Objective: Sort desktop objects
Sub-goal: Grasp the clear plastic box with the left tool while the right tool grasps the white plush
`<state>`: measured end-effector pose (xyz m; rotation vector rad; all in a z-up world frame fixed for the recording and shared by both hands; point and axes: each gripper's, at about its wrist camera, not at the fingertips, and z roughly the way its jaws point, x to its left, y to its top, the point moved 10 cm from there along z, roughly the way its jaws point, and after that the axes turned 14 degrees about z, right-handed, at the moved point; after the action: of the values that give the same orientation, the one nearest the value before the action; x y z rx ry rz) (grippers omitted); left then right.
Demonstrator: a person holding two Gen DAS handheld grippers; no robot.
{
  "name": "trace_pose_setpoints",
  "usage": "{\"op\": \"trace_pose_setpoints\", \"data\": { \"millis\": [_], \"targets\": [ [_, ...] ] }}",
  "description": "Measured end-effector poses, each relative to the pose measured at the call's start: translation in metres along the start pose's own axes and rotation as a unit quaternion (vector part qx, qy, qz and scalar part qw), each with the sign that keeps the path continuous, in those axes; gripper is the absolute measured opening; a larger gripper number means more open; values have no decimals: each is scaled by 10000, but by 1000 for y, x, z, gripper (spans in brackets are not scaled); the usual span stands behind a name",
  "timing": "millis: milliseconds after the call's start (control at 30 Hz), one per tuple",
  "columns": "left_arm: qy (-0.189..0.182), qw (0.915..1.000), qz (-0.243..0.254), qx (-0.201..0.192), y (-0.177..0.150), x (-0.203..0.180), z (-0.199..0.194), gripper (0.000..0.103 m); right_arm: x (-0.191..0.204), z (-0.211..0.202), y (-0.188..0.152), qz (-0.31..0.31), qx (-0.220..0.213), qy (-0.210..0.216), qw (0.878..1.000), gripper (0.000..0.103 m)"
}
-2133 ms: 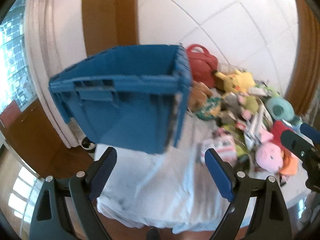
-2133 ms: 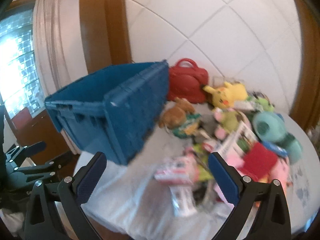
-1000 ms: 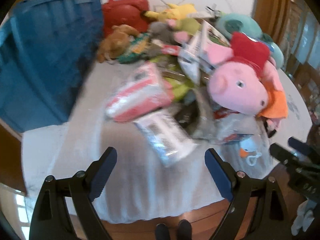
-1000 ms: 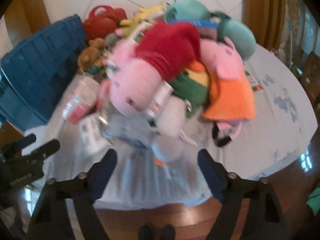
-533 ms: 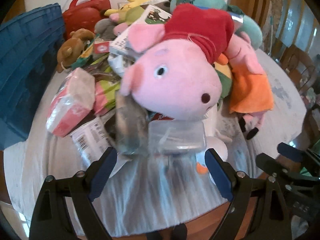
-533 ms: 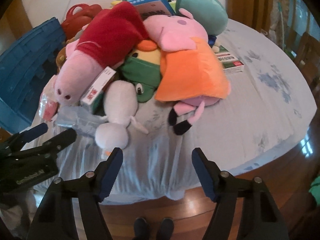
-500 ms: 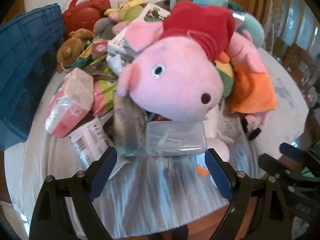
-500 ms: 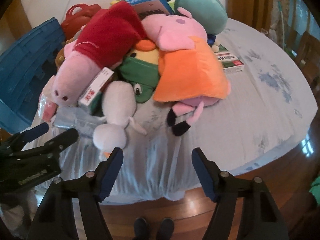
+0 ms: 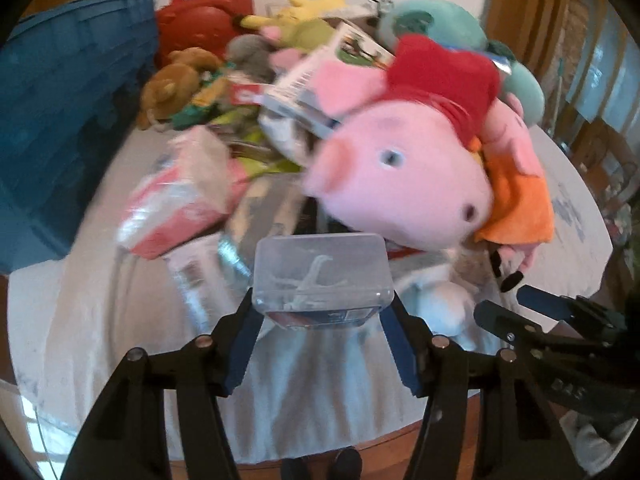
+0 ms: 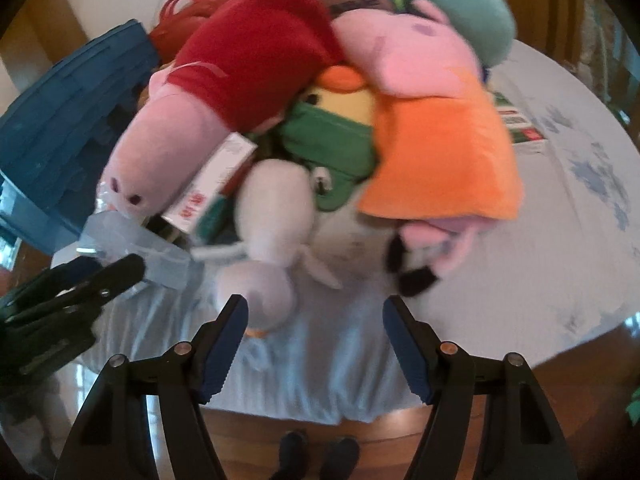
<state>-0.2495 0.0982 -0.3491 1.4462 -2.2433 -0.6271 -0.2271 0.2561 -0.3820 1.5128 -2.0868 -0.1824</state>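
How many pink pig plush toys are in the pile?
2: the red-dressed pig on top at the front, the orange-dressed pig beside it towards the table's bare side. The pile may hide others.

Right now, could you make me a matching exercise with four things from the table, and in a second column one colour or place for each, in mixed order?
Things:
1. clear plastic box
2. crate
3. handbag
4. pig plush

Descriptions:
A. red, at the far side of the pile
B. pink, wearing a red top
C. between the fingers of the left gripper, whose jaws are closing
D. blue, at the left edge of the table

Pairs: 1-C, 2-D, 3-A, 4-B
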Motion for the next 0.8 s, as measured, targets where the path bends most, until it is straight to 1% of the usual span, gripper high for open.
{"op": "trace_pose_setpoints", "data": {
  "millis": [100, 200, 367, 433, 533, 600, 667, 733, 800],
  "targets": [
    [7, 10000, -92, 9, -5, 12, 0, 59, 14, 10, 2, -87, 26, 76, 9999, 71],
    [7, 9999, -121, 7, -6, 15, 4, 59, 23, 23, 7, -174, 42, 30, 9998, 71],
    [-14, 9999, -137, 18, -4, 16, 12, 59, 25, 42, 24, -245, -38, -128, 9996, 73],
    [2, 9999, -120, -12, -1, 16, 15, 59, 24, 53, 26, -311, 11, -199, 9993, 73],
    [39, 9999, -92, -38, 4, 17, 20, 59, 23, 69, 28, -365, 65, -185, 9991, 74],
    [56, 9999, -74, -43, 7, 16, 23, 59, 28, 73, 30, -549, -5, -235, 9982, 66],
    [41, 10000, -55, -44, 9, 14, 23, 59, 32, 71, 30, -647, 15, -234, 9976, 54],
    [-23, 9999, -74, -76, 12, 12, 17, 59, 33, 67, 29, -700, 54, -228, 9973, 53],
    [-50, 9999, -60, -152, 18, 10, 8, 59, 28, 58, 29, -621, 73, -207, 9978, 52]
  ]
}}
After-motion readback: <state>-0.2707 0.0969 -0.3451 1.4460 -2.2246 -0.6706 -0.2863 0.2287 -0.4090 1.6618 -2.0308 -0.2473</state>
